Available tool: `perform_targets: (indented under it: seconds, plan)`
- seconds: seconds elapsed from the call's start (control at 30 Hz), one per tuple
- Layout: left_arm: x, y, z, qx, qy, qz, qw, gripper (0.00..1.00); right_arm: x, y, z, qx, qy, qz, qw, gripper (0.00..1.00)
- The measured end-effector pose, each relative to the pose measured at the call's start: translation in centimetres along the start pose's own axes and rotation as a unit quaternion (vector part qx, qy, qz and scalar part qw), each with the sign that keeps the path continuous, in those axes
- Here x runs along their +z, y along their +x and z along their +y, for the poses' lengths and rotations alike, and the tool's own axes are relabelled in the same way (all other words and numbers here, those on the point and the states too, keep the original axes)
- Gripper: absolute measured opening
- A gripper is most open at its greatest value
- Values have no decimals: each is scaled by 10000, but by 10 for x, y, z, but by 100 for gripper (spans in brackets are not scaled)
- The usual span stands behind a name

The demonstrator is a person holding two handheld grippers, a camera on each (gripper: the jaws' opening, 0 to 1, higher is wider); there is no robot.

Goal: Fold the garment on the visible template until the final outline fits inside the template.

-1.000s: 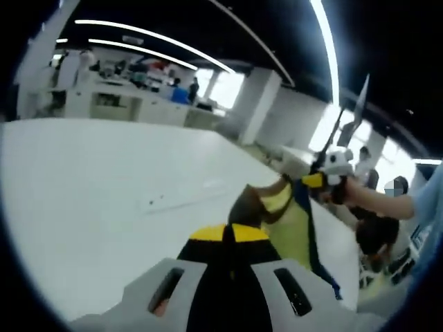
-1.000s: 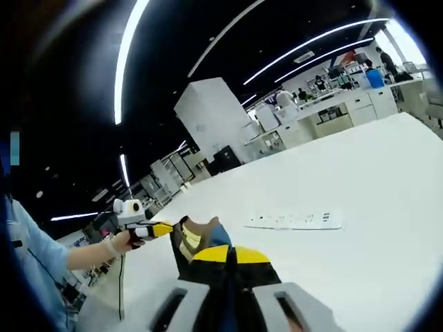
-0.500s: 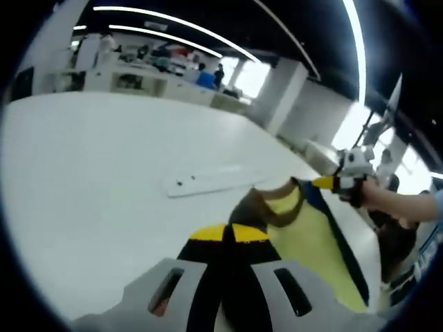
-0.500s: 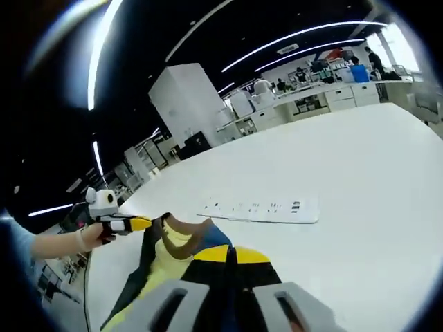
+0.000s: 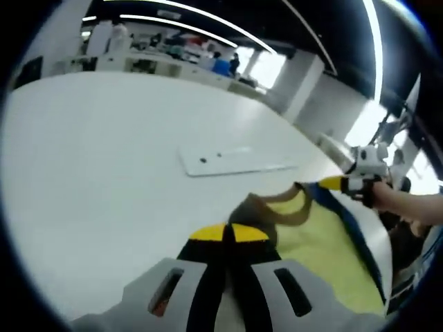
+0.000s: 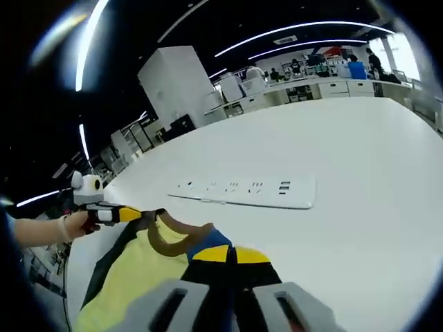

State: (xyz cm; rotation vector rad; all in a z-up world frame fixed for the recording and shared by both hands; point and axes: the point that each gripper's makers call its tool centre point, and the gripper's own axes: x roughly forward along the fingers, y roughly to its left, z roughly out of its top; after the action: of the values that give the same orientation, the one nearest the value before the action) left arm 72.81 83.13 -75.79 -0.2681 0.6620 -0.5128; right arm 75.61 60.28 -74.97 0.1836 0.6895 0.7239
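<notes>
Both hand-held grippers, left [image 5: 228, 234] and right [image 6: 230, 254], clamp the yellow garment [image 5: 315, 252] by its collar end above the white surface [image 5: 97, 166]; lowering it evenly and taut should prevent wrinkles.

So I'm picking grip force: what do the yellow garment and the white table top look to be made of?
The garment looks like soft, matte knit cloth with a brown collar and blue trim; it drapes and creases between the two claws. The table looks hard, smooth and white, likely laminate, with a faint sheen; the exact material is unclear.
</notes>
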Motion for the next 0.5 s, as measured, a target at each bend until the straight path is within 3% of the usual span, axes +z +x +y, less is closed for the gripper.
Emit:
perform_targets:
  seconds: [0.23,0.5]
  plan:
    - [-4,5,4,29,26,74,10000,0,-1,1,-7,-43,-25,60,10000,0]
    - [3,7,4,66,-28,9,10000,0,-4,3,-10,-155,-26,206,9997,0]
